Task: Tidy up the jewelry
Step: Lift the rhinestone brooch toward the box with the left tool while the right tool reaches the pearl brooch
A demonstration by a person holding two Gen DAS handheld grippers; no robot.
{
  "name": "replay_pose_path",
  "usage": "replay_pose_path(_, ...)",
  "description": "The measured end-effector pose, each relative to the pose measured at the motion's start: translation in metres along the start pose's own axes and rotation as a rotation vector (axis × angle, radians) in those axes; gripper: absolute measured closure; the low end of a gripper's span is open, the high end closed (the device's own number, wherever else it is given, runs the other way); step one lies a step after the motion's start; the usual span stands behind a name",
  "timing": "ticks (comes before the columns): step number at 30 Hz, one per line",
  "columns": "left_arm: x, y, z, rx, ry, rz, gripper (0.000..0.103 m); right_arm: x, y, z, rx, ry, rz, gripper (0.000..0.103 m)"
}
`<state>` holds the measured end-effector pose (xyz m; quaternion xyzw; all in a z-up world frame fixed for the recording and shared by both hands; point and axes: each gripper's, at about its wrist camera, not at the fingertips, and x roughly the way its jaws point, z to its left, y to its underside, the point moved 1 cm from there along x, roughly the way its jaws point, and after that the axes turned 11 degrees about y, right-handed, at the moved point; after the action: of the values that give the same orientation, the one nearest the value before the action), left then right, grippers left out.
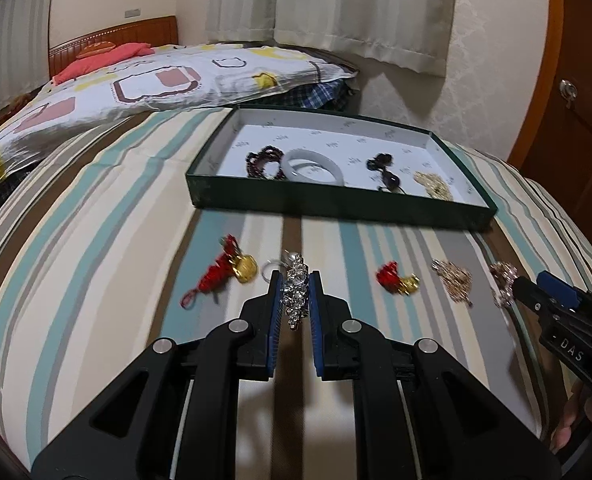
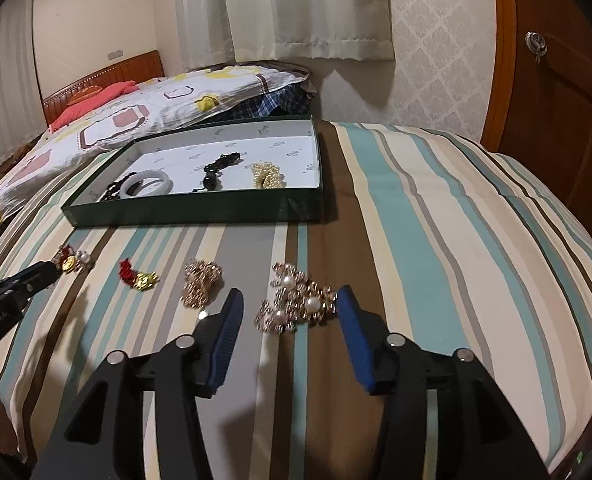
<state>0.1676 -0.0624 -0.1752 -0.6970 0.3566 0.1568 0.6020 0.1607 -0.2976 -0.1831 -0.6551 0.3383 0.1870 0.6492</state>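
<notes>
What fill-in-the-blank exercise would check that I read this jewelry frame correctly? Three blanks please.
1. The left gripper is shut on a ____ piece of rhinestone jewelry.
2. The white bangle lies inside the ____ box.
3. The right gripper is ____, its pads on either side of the pearl brooch cluster that lies on the striped bedspread.

Missing words: sparkling silver; dark green; open

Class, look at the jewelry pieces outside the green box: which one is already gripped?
The rhinestone piece, pinched between the left gripper's blue pads; every other piece lies loose on the striped bedcover.
</notes>
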Motion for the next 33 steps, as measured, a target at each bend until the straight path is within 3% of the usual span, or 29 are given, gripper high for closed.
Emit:
replay_pose_path(14, 0.019, -0.002, 0.016, -0.028, -0.015, 0.029, 0.090, 0.031, -0.005, 0.000, -0.019, 0.023, 0.096, 0.047)
replay_pose_path(17, 0.020, -0.002, 0.016, -0.027, -0.016, 0.030, 0.090, 0.029, -0.004, 0.003, -0.028, 0.026, 0.088, 0.058)
replay_pose_path(33, 0.004, -0.012, 0.009, 0.000, -0.014, -0.022, 0.090, -0.001, -0.014, -0.001, 0.008, -0.010, -0.002, 0.059)
